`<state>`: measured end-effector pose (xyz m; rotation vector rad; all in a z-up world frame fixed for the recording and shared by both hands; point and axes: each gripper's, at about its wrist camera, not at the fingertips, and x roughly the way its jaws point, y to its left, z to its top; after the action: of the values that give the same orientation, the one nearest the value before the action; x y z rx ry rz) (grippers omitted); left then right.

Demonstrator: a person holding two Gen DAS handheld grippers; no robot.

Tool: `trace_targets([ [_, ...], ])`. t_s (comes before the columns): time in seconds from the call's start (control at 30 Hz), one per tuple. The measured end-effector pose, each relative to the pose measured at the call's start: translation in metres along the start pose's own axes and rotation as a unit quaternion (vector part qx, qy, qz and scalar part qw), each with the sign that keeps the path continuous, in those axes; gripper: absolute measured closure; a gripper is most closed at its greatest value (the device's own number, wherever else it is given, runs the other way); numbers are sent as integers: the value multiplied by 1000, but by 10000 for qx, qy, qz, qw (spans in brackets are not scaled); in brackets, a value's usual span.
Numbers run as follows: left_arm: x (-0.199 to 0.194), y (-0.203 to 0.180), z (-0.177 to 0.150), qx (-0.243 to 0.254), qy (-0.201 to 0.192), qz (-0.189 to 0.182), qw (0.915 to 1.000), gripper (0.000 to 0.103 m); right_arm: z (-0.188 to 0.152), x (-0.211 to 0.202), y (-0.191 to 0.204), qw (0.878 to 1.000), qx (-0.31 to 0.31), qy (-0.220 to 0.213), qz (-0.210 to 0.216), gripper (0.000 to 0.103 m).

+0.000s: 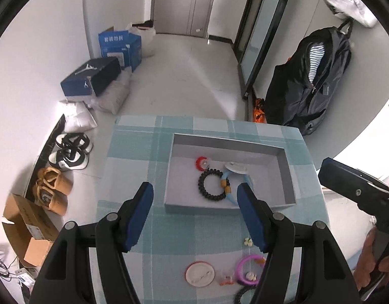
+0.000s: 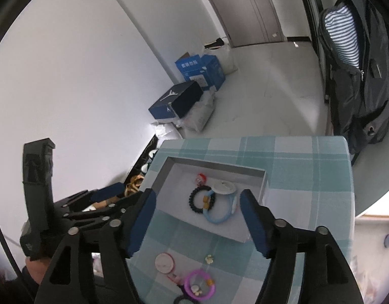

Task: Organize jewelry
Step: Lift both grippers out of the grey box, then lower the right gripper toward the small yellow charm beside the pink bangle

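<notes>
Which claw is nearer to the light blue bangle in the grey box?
Right, probably. The right claw hangs open just short of the bangle, framing it; the left claw sits open beyond the box's left side.

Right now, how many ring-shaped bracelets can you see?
4: black beaded and light blue inside the grey box; pink on the tablecloth; another dark one at the edge, partly hidden.

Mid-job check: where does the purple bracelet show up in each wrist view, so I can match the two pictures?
Left wrist: purple bracelet lies low and right of centre on the checked cloth, partly behind the right finger.
Right wrist: purple bracelet lies near the bottom centre, between the fingers.
Shared landmark: the grey tray, farther up the cloth in both.
</notes>
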<state>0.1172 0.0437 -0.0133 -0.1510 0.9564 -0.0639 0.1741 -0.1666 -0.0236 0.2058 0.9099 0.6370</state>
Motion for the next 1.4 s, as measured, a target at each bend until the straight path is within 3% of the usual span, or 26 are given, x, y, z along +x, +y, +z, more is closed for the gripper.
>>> trace_targets([
  [0.27,-9,7,-33,-298,15,117,9995,38,-25,-9,5,9998,-87,76,-134,17],
  [0.43,-7,6,-48,-94,95,219,9997,36,-46,-3,9,9990,-181,290,-294,16],
  [0.53,-7,14,-54,-173,146,176,9996,29,-61,4,12,9979,-279,451,-378,16],
  [0.67,-7,19,-61,-214,202,124,9995,26,-76,19,17,9955,-496,699,-413,16],
  [1.07,1,27,-83,92,565,103,9983,26,-91,68,21,9870,-779,1222,-688,18],
  [1.13,1,28,-85,119,674,13,9977,26,-93,73,23,9856,-871,1261,-720,21],
  [1.2,1,28,-87,140,740,-78,9971,26,-94,76,25,9840,-978,1290,-746,33],
  [1.4,1,31,-90,194,812,-182,9963,26,-97,89,26,9794,-1095,1412,-938,57],
])
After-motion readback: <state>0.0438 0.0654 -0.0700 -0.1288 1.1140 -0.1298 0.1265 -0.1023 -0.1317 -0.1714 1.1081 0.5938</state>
